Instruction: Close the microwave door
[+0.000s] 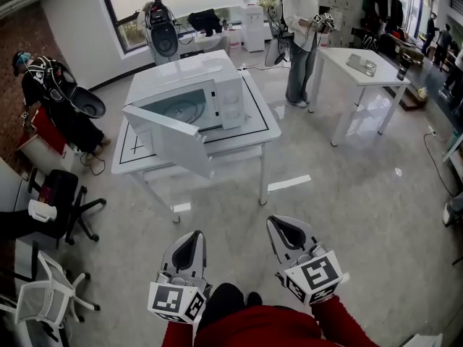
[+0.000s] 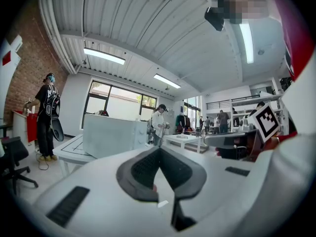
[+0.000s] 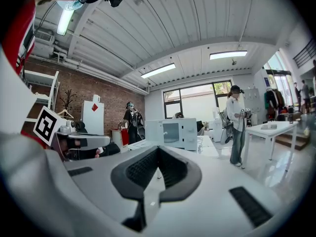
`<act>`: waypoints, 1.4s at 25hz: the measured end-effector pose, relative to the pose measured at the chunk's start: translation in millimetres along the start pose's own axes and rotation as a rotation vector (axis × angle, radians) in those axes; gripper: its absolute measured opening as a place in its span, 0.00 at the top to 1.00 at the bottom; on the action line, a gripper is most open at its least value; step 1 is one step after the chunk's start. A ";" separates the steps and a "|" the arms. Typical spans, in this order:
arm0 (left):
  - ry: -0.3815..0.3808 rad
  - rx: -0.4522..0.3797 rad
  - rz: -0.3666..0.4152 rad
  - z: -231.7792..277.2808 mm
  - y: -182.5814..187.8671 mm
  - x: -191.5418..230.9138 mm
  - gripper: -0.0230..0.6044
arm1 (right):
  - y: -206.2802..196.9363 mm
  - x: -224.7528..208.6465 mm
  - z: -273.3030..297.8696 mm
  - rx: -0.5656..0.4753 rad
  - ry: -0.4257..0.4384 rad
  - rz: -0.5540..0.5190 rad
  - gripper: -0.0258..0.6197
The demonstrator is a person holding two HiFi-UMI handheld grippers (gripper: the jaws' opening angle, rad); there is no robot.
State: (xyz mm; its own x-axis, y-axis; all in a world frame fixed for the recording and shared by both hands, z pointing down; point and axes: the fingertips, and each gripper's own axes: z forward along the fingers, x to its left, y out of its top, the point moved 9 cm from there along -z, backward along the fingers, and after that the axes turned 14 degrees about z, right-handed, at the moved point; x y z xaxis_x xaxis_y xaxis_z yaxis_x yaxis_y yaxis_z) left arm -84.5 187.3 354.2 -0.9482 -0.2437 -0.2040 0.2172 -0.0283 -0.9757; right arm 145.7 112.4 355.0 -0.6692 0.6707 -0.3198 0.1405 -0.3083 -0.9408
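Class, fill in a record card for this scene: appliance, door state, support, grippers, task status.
appliance: white microwave
door state: door swung wide open
support: white table, microwave standing on it
grippers: left gripper and right gripper both shut, empty, well short of the table
task status: door not yet closed

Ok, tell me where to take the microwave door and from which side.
Take the microwave door at its free edge, the end swung out from the microwave and nearest you. It stands open with its flat outer face turned toward you and the head view's left, so come from that side. A push there probably suits better than a pinch.
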 end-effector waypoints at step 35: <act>-0.049 0.098 0.102 149.0 -15.5 91.2 0.58 | 24.1 -45.8 144.0 0.087 -0.037 0.035 0.94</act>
State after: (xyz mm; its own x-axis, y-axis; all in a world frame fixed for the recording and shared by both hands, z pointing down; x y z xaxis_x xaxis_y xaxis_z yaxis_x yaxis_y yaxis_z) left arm -139.8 21.1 362.6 -0.9084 -0.2966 -0.2948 0.3352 -0.0948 -0.9374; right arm 74.7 -22.9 363.1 -0.6919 0.6335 -0.3463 0.1013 -0.3898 -0.9153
